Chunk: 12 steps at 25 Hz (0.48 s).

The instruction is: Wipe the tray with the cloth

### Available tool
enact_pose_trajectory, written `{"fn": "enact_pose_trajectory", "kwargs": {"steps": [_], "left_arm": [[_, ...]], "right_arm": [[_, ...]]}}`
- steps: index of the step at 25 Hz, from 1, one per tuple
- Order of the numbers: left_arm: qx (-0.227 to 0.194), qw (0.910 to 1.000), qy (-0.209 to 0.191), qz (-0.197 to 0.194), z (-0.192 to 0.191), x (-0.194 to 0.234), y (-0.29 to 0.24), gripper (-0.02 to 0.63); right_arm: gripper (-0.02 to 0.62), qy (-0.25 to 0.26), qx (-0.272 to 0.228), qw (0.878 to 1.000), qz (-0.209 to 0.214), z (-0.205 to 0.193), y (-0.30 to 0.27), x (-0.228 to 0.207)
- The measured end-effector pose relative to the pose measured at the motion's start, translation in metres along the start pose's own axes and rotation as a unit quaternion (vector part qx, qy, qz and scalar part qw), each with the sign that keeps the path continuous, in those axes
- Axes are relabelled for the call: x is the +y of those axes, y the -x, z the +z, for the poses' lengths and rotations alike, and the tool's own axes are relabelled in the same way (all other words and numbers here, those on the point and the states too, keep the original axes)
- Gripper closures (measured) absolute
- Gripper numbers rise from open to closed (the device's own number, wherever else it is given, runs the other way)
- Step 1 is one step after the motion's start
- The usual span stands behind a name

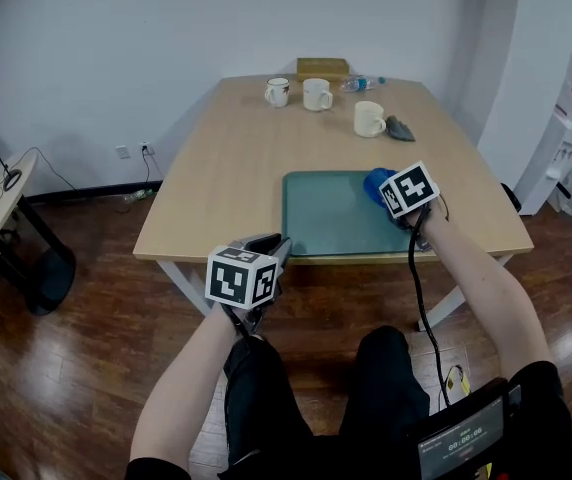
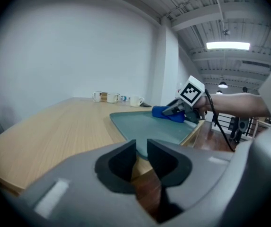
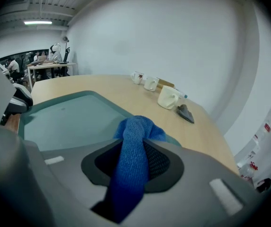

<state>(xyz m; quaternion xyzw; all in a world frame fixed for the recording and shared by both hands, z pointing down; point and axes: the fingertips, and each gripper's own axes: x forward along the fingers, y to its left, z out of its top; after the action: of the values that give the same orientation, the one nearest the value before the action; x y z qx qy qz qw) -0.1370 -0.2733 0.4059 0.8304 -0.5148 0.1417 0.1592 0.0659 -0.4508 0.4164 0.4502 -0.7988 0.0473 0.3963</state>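
The right gripper (image 3: 142, 148) has its jaws clamped on a blue knitted cloth (image 3: 134, 126), which rests on the far right corner of the teal rectangular tray (image 1: 331, 218). The left gripper (image 2: 142, 148) has its jaws pinching the tray's near left corner. Beyond the tray, a white ceramic mug (image 1: 369, 119) and a dark grey lump (image 1: 400, 128) sit on the wooden table (image 1: 226, 158).

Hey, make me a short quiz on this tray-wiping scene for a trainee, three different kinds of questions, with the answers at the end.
1. What does the right claw hold? A: a mug. B: a blue cloth. C: a bottle.
2. True or false: the tray lies at the table's near edge.
3. Fill in: ___ white mugs stand on the table.
Key: 1 B; 2 true; 3 three.
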Motion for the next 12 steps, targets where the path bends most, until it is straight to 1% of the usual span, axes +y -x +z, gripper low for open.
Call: {"fn": "enact_pose_trajectory", "kwargs": {"steps": [12], "left_arm": [[-0.007, 1.0000, -0.006, -0.004, 0.001, -0.002, -0.001, 0.531]], "right_arm": [[0.482, 0.028, -0.023, 0.997, 0.065, 0.062, -0.018, 0.102]]}}
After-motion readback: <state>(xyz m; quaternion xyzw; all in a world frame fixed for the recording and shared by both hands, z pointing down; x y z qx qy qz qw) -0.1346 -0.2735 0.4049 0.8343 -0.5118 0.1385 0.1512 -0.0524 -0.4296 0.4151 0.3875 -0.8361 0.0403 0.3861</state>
